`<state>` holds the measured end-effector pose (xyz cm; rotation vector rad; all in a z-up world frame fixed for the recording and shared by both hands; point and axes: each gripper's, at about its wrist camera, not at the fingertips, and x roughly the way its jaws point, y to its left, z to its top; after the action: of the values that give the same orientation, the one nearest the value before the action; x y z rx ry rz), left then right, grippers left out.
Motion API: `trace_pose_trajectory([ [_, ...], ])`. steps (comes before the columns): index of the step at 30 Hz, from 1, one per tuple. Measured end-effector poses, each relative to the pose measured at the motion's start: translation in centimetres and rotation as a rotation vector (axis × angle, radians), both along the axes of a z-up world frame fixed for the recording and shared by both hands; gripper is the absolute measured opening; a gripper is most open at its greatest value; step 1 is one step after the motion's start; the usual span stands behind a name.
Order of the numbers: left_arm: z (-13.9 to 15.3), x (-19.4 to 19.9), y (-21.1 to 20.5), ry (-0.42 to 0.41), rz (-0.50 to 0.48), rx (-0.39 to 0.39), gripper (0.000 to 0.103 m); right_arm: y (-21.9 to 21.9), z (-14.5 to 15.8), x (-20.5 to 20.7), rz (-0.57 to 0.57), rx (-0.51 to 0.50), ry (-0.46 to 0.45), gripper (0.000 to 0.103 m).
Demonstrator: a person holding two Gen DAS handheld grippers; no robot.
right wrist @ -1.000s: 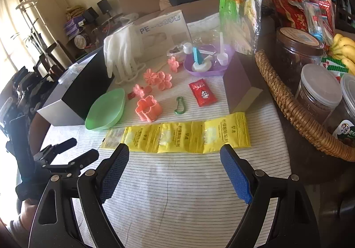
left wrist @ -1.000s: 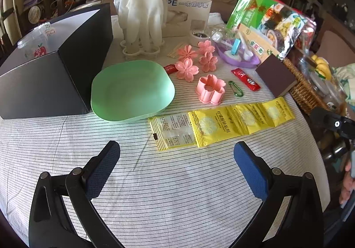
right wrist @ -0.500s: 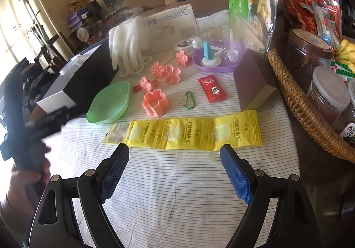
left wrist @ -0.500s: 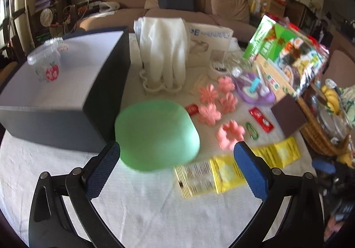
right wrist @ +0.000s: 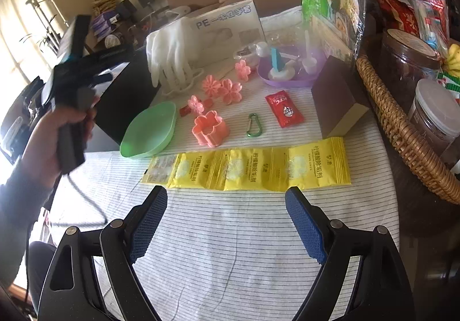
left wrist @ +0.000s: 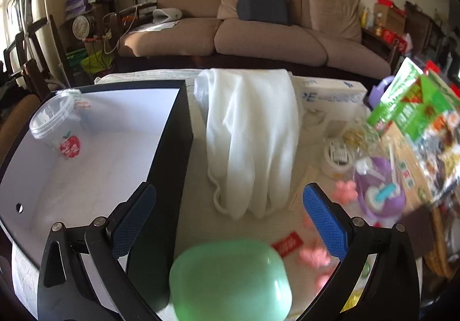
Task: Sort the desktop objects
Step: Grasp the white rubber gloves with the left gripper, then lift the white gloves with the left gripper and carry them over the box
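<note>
My left gripper [left wrist: 228, 216] is open and empty, raised above the green bowl [left wrist: 230, 280] and pointed at the white gloves [left wrist: 250, 137]; the black box [left wrist: 95, 160] with a clear cup [left wrist: 56, 125] in it lies to its left. My right gripper [right wrist: 225, 219] is open and empty, low over the striped cloth, just short of the yellow sachet strip [right wrist: 250, 167]. Beyond the strip lie a pink flower cutter [right wrist: 211, 127], pink flowers [right wrist: 222, 86], a green carabiner [right wrist: 254, 125], a red packet [right wrist: 284, 108] and the green bowl [right wrist: 149, 130].
A brown block [right wrist: 335, 96], a purple dish [right wrist: 290, 68] and a white glove carton [right wrist: 227, 25] stand at the back. A wicker basket [right wrist: 402, 125] with jars fills the right side. Snack bags [right wrist: 333, 2] stand behind it. The left hand and gripper body [right wrist: 69, 85] hover at left.
My left gripper has risen and moved forward and left, over the green bowl toward the gloves and black box. My right gripper has crept a little forward toward the yellow sachets.
</note>
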<state>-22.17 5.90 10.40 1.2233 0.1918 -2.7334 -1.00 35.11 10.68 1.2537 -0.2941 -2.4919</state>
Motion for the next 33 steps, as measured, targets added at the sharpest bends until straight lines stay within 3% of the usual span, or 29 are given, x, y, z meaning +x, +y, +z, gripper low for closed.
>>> trace_pose_trajectory([
  [10,-2.0,-7.2,2.9,-0.056,-0.019,-0.084,0.103,-0.1,-0.6,-1.0,0.022,-0.032,-0.022,0.087],
  [19,-4.1,-10.5,3.4,-0.122,0.013,-0.123,0.102,-0.3,-0.6,-0.9,0.050,-0.042,-0.028,0.087],
  [21,-4.0,-10.6,3.3,-0.118,0.017,-0.119,0.091,-0.3,-0.7,-0.9,0.049,-0.043,-0.034,0.087],
  [23,-3.7,-10.3,3.0,-0.110,0.022,-0.097,0.069,-0.4,-0.8,-0.9,0.052,-0.043,-0.038,0.087],
  [29,-1.9,-8.3,1.4,-0.067,-0.009,0.031,0.027,-0.7,-0.9,-1.1,0.053,-0.031,-0.040,0.087],
  [33,0.1,-6.1,0.4,-0.043,-0.045,0.090,0.019,-0.9,-1.0,-1.1,0.051,-0.012,-0.036,0.087],
])
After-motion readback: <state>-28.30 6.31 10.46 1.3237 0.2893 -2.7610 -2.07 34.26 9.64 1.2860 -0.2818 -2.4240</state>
